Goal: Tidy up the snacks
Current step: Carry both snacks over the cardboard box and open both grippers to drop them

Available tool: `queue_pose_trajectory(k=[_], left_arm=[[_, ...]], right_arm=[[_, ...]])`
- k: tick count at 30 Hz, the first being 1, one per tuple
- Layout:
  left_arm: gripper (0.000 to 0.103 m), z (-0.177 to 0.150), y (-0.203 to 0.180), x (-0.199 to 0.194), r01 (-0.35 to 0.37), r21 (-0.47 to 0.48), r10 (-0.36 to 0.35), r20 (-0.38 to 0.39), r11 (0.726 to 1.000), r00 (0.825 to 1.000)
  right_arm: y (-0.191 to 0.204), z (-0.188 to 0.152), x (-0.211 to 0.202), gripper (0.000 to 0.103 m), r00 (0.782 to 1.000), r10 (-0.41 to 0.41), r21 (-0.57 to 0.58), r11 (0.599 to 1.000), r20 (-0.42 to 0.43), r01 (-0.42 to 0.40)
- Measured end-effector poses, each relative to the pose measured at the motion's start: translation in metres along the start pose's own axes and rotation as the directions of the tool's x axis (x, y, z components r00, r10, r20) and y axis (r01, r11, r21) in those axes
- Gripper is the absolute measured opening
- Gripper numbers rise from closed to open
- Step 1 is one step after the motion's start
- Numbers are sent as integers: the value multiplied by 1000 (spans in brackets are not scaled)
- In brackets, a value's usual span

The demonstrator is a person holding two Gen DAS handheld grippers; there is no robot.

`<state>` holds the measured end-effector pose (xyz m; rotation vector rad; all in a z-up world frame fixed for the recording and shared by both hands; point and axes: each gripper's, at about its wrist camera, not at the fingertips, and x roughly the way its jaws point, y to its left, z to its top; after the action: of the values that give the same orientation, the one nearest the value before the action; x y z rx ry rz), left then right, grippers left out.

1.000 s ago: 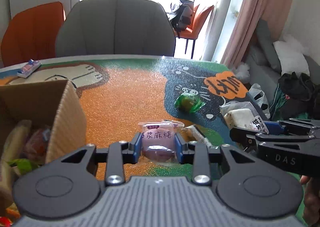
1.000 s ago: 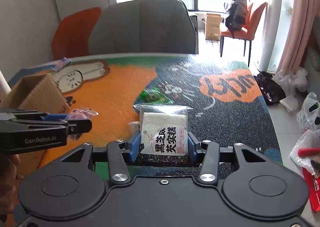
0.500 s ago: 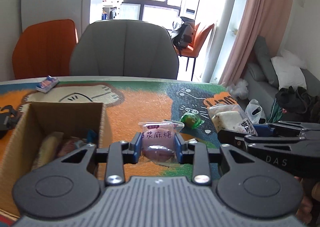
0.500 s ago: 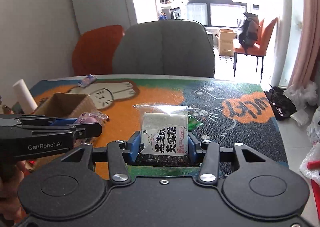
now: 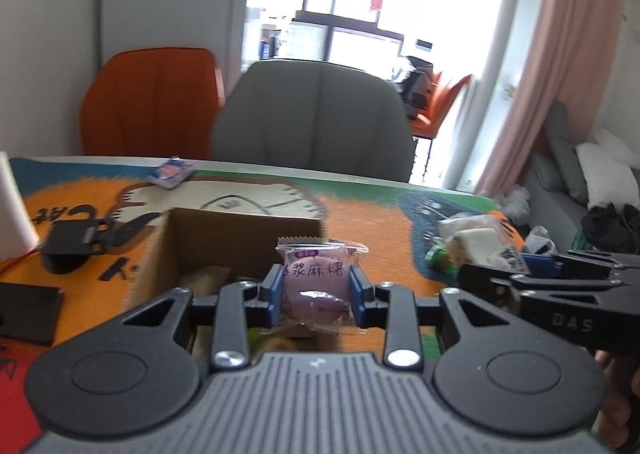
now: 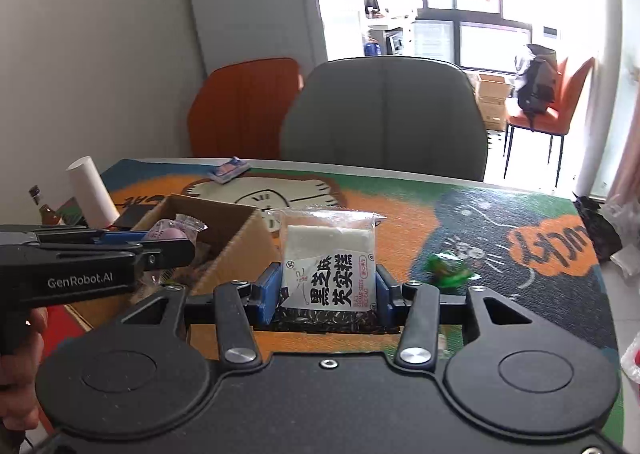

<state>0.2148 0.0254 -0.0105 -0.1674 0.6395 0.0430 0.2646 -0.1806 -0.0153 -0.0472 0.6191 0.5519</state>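
A: Where is the purple snack [image 5: 314, 286]?

B: Pinched between the blue pads of the left tool [image 5: 315, 296], held off the surface over the open box [image 5: 240, 228]. From the right-wrist view it hangs above the box's near side, so I judge it is about to be dropped in.

A: And the right tool [image 6: 327, 290]?

B: Pressed onto the white sesame pack [image 6: 328, 258], gripping it by the lower half so the label stands upright. It sits just to the right of the box, not yet over it.

A: Why hold both at once?

B: Probably to save a trip: each tool carries one snack toward the same box, and the left goes first because it is nearer.

A: Anything already in the box?

B: Some wrapped items, too blurred to name.

A: What is left outside?

B: A green candy [image 6: 446, 268] on the surface to the right, and a small blue-and-pink packet [image 6: 229, 170] at the far edge. Both lie well apart from the box, so the task looks unfinished.

A: Any risk?

B: The tools are close together; the right one should wait so they do not bump over the opening.
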Motion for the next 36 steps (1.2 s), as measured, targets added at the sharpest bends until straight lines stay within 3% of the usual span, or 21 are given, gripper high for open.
queue_pose_trajectory(k=[13, 18, 31, 32, 35, 36], left_arm=[[33, -4, 45, -2, -60, -66, 58, -31, 996, 998], [52, -6, 52, -2, -68, -71, 66, -23, 995, 998], [73, -11, 85, -9, -114, -119, 111, -25, 986, 993], [75, -11, 86, -9, -115, -123, 112, -26, 986, 993], [79, -13, 93, -10, -120, -140, 117, -23, 983, 993], [80, -13, 94, -10, -117, -143, 114, -25, 983, 993]], right_arm=[[36, 9, 15, 46, 999, 39, -60, 997, -8, -39], [47, 13, 23, 46, 998, 52, -77, 996, -20, -54], [84, 31, 50, 46, 993, 116, -112, 987, -33, -119], [87, 32, 51, 48, 992, 123, -112, 986, -27, -125], [91, 34, 53, 71, 993, 113, -121, 986, -22, -115], [90, 33, 53, 74, 994, 105, -122, 987, -17, -107]])
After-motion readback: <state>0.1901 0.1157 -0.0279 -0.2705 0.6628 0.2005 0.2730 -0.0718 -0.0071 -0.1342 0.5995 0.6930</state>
